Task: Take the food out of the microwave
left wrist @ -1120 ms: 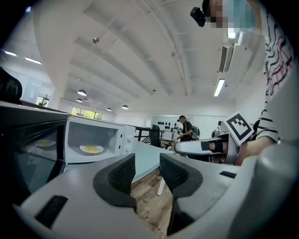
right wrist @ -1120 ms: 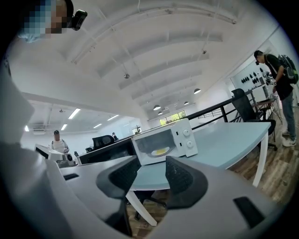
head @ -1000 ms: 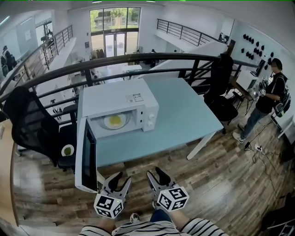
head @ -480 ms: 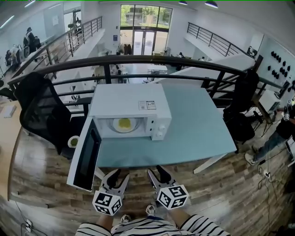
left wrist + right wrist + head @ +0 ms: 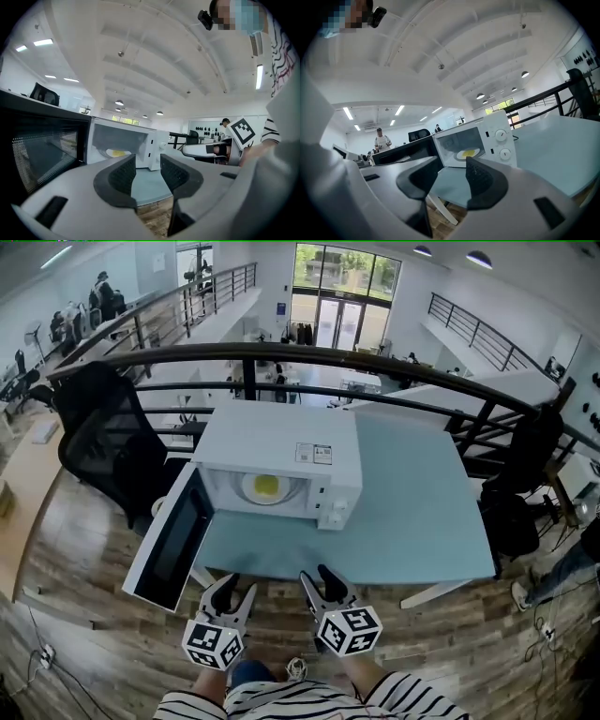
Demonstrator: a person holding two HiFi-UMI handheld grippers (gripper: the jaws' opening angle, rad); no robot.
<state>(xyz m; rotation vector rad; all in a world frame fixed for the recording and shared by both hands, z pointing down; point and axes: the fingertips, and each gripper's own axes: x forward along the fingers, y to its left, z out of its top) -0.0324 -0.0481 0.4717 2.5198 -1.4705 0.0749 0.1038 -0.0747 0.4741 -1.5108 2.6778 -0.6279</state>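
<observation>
Left tool point(image 5: 232, 585): jaws apart, nothing between them. Right tool point(image 5: 316, 577): same, released and empty. The two hang side by side over the wood floor point(image 5: 277, 604), just short of the counter point(image 5: 412, 512) edge and not touching it.

Microwave point(image 5: 281, 451) sits on the counter straight ahead of both tools. Its door point(image 5: 173, 540) is swung wide open and sticks out past the counter edge, ahead-left of the left tool and close to it.

Food point(image 5: 266, 487): a yellow patch on a white plate point(image 5: 247, 489), inside the microwave cavity. It lies ahead of the gap between the tools and well apart from both. Both gripper views show it past the open jaws, sitting low in the cavity.

Control knobs point(image 5: 336, 514) on the microwave's front panel are ahead of the right tool. A black office chair point(image 5: 103, 437) stands beyond the door, far left of the left tool.
</observation>
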